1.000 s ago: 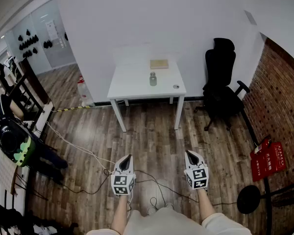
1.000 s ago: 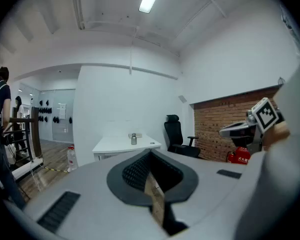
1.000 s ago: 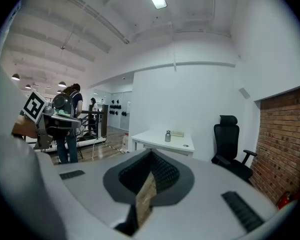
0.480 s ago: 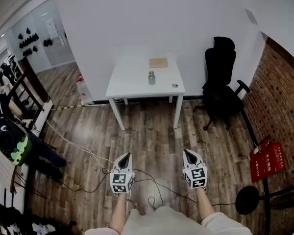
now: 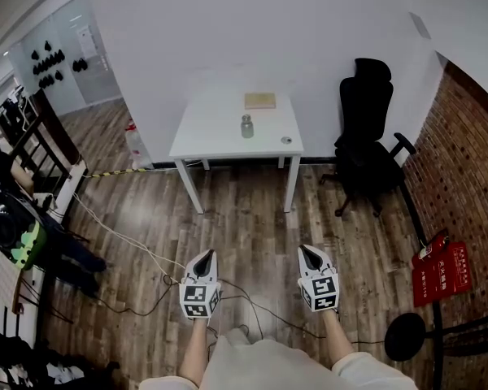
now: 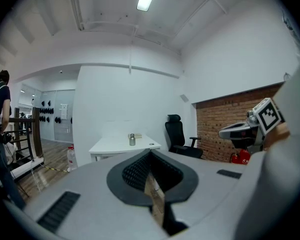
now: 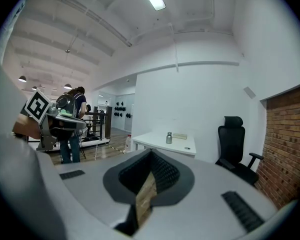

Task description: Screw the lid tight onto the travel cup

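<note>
On table (image 5: 215,143): travel cup (image 5: 246,126); lid (image 5: 286,140) apart.

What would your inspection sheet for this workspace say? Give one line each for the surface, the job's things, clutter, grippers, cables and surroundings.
Surface: white table, far ahead of both grippers.
Job's things: travel cup upright mid-table; small round piece, likely the lid, lying apart near the right edge.
Clutter: flat tan block at the table's back.
Grippers: left gripper and right gripper both shut, empty, over the floor.
Cables: cable trailing across the wooden floor.
Surroundings: office chair, brick wall, person at left.
</note>
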Demonstrator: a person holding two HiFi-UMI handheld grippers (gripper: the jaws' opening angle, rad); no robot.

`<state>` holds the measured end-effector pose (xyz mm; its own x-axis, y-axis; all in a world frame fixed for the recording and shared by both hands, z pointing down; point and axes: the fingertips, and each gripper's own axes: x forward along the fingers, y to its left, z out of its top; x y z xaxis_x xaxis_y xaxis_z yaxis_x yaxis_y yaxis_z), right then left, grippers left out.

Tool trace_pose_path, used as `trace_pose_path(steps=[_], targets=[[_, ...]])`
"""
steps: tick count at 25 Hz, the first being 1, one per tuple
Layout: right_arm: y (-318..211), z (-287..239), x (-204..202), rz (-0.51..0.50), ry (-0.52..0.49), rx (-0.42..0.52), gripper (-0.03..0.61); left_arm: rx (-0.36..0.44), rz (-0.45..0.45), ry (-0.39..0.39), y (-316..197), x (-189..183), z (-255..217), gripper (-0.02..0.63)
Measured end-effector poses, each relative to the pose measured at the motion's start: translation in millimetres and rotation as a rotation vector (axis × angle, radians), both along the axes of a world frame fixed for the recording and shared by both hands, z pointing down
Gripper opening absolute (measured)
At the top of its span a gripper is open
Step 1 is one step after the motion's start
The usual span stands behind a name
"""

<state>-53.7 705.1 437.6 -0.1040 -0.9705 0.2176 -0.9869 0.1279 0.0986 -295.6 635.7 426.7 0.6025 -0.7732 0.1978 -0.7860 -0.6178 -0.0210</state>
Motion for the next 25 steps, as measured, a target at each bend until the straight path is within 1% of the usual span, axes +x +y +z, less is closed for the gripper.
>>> trace_pose_path(steps=[6, 12, 16, 20, 25], targets=[[-22.5, 5.2, 8.9, -0.013, -0.004, -0.014, 0.0, -0.009, -0.016, -0.01, -16.0, 3.8, 3.9, 0.008], [-63.2, 14.5, 13.0, -0.014, 0.001, -0.021, 0.0, -0.02, -0.011, -0.012, -57.4, 8.9, 15.9, 0.008], [-103.2, 23.5, 19.8, -0.005, 0.008, -0.029, 0.0, -0.033, 0.01, -0.006, -102.2, 21.9, 29.4, 0.008], [-157.1, 28.1, 28.8, 0.004, 0.019, -0.046, 0.0, -0.05, 0.039, -0.001, -159.4, 38.5, 39.6, 0.008], [-233.3, 21.8, 32.3, 0.024, 0.016, -0.065, 0.0, -0.065, 0.072, 0.01, -236.0, 49.3, 34.4, 0.008]])
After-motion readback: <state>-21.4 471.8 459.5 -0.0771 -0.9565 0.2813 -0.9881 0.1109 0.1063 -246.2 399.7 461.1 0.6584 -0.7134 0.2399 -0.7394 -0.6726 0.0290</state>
